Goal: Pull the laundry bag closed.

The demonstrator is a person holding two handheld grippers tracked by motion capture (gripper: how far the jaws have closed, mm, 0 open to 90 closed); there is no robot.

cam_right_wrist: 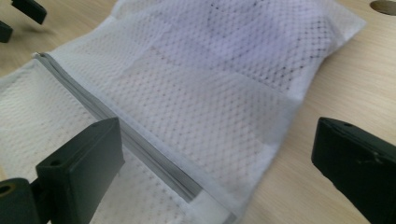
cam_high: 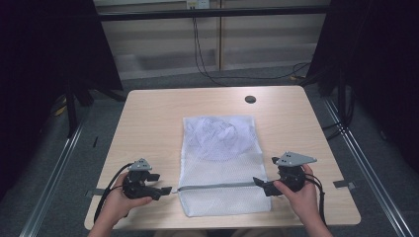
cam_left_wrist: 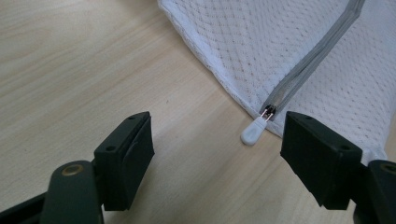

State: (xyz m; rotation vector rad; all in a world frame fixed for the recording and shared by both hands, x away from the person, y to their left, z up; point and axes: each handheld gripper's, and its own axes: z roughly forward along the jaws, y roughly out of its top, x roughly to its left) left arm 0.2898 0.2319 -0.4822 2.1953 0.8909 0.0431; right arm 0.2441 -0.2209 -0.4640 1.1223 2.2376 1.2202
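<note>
- The white mesh laundry bag (cam_high: 225, 165) lies flat on the light wooden desk (cam_high: 148, 118), a pale bundle of cloth (cam_high: 217, 132) showing through its far half; its grey zipper (cam_high: 217, 186) runs across the near part, closed along what shows.
- The step in hand looks like taking the small white zipper pull (cam_left_wrist: 254, 131) at the bag's left edge — the left tool (cam_left_wrist: 217, 156) should close squarely on the tab, not on mesh, then draw along the zipper line.
- The left tool stands partly spread, the pull between the jaws but untouched.
- The right tool (cam_right_wrist: 212, 161) is spread wide astride the bag's right edge at the zipper end, pinching nothing — it should clamp there to brace the bag.
</note>
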